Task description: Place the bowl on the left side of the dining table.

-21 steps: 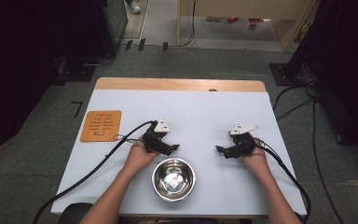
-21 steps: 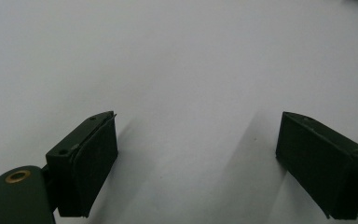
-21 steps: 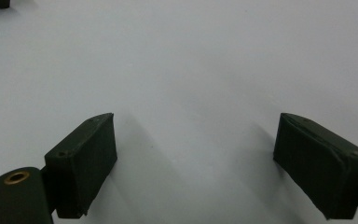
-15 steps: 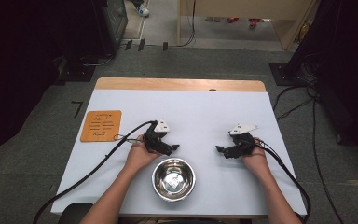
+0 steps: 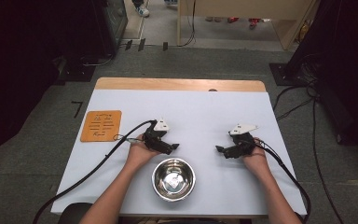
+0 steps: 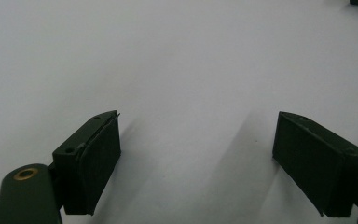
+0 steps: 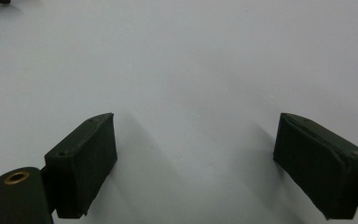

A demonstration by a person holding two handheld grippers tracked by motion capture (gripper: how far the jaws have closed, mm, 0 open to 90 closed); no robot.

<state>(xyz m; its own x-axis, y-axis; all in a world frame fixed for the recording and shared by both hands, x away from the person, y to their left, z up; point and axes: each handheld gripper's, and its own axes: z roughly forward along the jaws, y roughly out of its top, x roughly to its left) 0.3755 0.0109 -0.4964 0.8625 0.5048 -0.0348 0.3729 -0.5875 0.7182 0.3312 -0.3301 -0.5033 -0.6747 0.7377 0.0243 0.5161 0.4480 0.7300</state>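
- So we've got a shiny round steel bowl near the table edge, something pale inside.
- Left gripper and right gripper: both jaws wide, nothing held.

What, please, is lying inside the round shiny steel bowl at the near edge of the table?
The round shiny steel bowl holds a small pale, whitish piece on its bottom; glare blurs what it is. Nothing covers the bowl, and both grippers rest on the table beyond it.
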